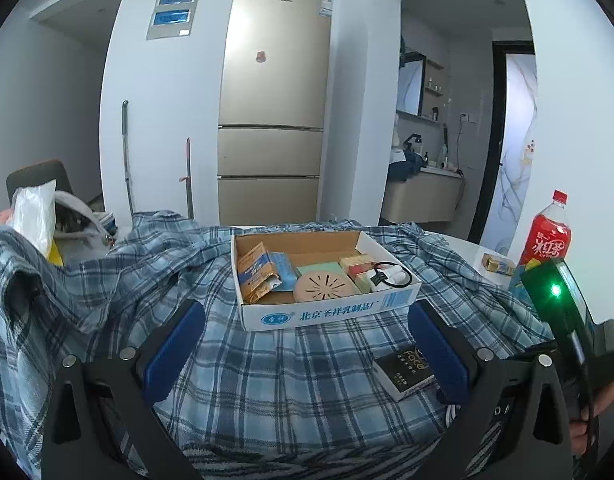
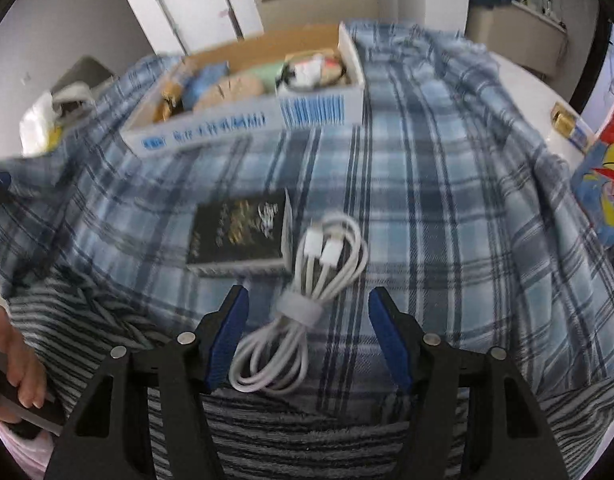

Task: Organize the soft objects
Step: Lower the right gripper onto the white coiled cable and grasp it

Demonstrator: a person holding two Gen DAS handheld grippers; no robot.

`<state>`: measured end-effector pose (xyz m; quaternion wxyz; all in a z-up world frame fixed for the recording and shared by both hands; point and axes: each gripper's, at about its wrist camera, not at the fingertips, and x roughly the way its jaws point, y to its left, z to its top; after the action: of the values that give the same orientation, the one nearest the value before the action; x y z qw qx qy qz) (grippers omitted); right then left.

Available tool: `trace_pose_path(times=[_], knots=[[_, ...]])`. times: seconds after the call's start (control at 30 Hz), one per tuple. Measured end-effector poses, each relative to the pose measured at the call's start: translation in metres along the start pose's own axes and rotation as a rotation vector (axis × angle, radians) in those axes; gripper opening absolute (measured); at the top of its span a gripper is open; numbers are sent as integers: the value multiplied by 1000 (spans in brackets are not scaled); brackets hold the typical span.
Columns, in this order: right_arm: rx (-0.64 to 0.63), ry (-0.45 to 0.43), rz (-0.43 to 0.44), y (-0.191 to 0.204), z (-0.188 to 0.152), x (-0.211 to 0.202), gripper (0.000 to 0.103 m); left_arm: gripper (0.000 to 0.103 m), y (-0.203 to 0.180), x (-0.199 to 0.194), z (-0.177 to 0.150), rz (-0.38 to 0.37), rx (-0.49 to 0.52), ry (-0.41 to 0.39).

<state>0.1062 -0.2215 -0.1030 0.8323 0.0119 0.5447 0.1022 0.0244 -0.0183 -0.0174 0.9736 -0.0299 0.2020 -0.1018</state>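
Note:
A blue plaid cloth (image 1: 267,364) (image 2: 447,208) covers the table. A striped grey cloth (image 2: 79,344) lies at its near edge. A coiled white cable (image 2: 303,300) with a grey strap lies on the plaid cloth between the open fingers of my right gripper (image 2: 307,332), which do not touch it. A black box (image 2: 239,232) (image 1: 405,368) lies just beyond the cable. My left gripper (image 1: 307,344) is open and empty above the plaid cloth, in front of a white cardboard box (image 1: 327,312) (image 2: 243,128).
The cardboard box holds packets, a round tan lid and a cable. A red bottle (image 1: 547,236) and a small packet (image 1: 497,264) stand at the right. A white plastic bag (image 1: 33,212) is at the left. A fridge (image 1: 275,100) stands behind.

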Motion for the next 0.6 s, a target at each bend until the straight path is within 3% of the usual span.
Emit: trace_pose_path(times=[0.13, 0.3, 0.43, 0.6], knots=[[-78, -11, -60, 12, -5, 0, 42, 103, 2, -1, 0, -3, -10, -4], [-140, -16, -63, 11, -9, -5, 25, 103, -3, -3, 1, -6, 20, -11], [-169, -69, -102, 4, -7, -15, 23, 103, -8, -2, 2, -9, 41, 2], [-137, -115, -45, -10, -1, -23, 22, 103, -8, 7, 4, -59, 56, 74]])
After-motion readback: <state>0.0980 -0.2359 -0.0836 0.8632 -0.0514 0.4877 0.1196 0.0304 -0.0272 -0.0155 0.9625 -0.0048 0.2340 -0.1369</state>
